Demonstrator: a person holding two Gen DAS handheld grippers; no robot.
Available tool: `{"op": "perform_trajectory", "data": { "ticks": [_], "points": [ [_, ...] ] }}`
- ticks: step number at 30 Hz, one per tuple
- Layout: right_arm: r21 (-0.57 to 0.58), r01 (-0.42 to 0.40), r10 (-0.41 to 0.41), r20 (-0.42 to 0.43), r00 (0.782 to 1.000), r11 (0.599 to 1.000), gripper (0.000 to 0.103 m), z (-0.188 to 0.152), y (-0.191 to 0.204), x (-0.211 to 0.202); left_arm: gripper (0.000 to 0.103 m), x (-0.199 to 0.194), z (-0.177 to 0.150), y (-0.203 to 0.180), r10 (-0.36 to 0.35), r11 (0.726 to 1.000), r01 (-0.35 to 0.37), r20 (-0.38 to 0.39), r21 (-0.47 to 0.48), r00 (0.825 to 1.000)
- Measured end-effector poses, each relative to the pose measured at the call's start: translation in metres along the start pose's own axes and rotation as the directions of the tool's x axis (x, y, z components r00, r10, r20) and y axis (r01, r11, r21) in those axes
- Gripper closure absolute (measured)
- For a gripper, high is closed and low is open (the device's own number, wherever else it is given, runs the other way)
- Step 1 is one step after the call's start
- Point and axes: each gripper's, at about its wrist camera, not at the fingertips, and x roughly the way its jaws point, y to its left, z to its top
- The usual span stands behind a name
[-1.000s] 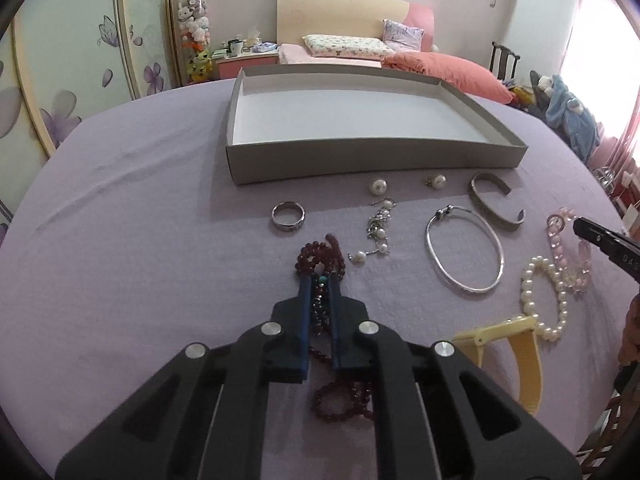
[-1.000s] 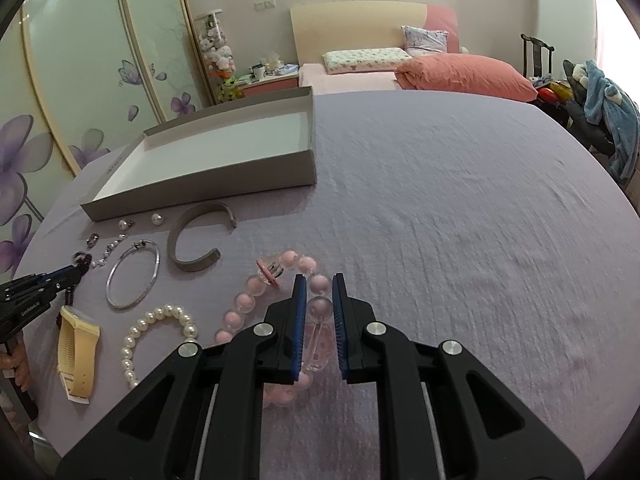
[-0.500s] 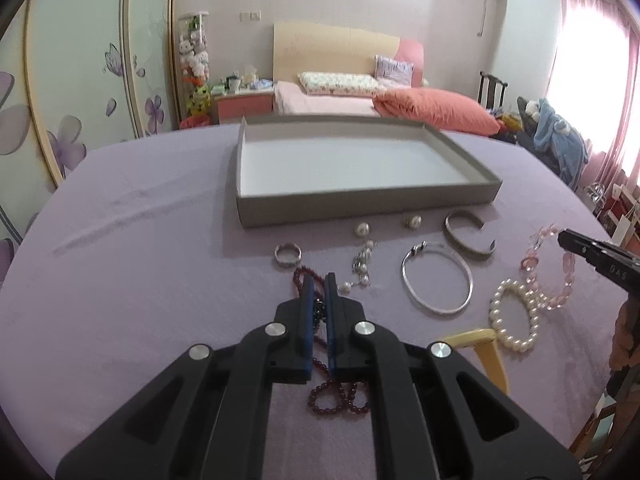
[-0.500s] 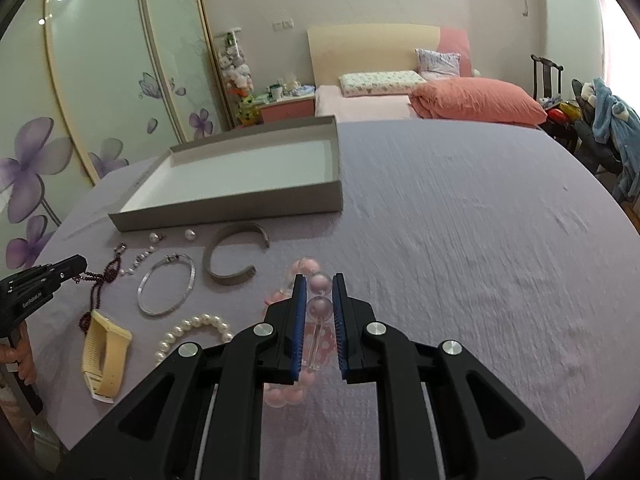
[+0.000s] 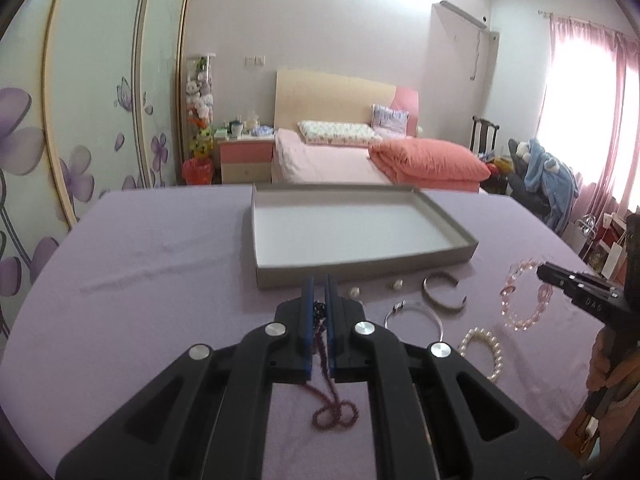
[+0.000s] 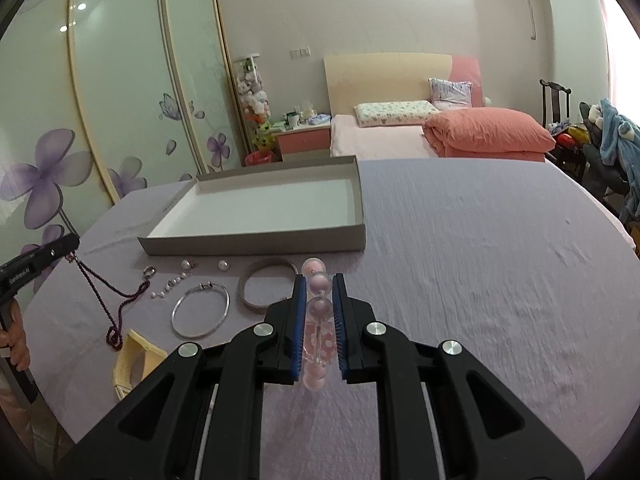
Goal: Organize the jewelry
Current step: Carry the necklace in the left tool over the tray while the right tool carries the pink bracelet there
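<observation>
silver ring (image 6: 149, 271) – right wrist view only, hidden in left

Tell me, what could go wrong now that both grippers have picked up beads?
The dark red bead string hangs long from the left gripper, its tail apparently trailing on the purple cloth, so it might snag the ring or the yellow strap. The pink bead bracelet is pinched by only a few round beads in the right gripper, so it might slip out before reaching the grey tray.
</observation>
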Motion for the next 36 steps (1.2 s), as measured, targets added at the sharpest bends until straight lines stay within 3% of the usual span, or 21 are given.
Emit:
{"op": "perform_trajectory", "data": {
  "ticks": [8,21,30,36],
  "points": [
    [-0.008,-0.017,0.017,0.053,0.998,1.000,0.089,0.011,0.005,-0.010,0.097,-0.021,0.032,-0.010,0.003,0.999,-0.006,0.101,0.031,0.995],
    [-0.038,-0.022,0.027,0.128,0.991,0.999,0.089,0.041,0.010,-0.008,0.097,-0.040,0.096,-0.026,0.006,0.998,-0.021,0.246,0.057,0.969],
    [-0.050,0.008,0.001,0.181,0.984,0.999,0.089,0.069,0.008,0.007,0.097,-0.024,0.130,-0.023,0.005,1.000,-0.010,0.276,0.016,0.961],
    [-0.043,0.048,-0.039,0.185,0.982,0.998,0.089,0.071,0.000,0.017,0.097,-0.008,0.130,-0.020,0.002,1.000,-0.009,0.261,0.023,0.965]
  ]
}}
